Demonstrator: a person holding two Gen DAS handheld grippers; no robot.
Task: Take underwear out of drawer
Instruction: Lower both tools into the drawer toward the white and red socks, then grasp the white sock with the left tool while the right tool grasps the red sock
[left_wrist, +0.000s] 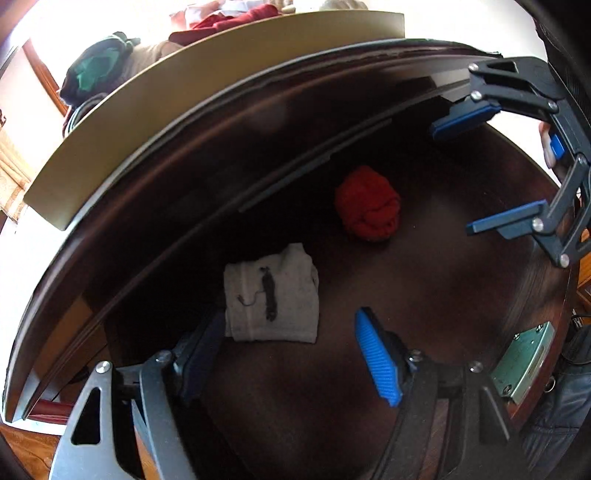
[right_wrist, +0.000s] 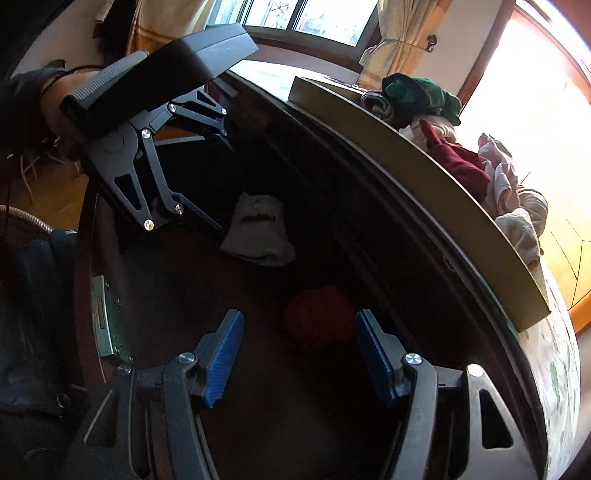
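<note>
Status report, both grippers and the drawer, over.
Left gripper open, at white folded underwear. Right gripper open, near red balled underwear. Both still in drawer. Nothing in the way.

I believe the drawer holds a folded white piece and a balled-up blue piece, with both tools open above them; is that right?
Nearly. The balled-up piece is red, not blue, as the left wrist view shows. The rest holds: the folded white piece lies in the drawer, and the left tool and right tool are both open above them.
</note>
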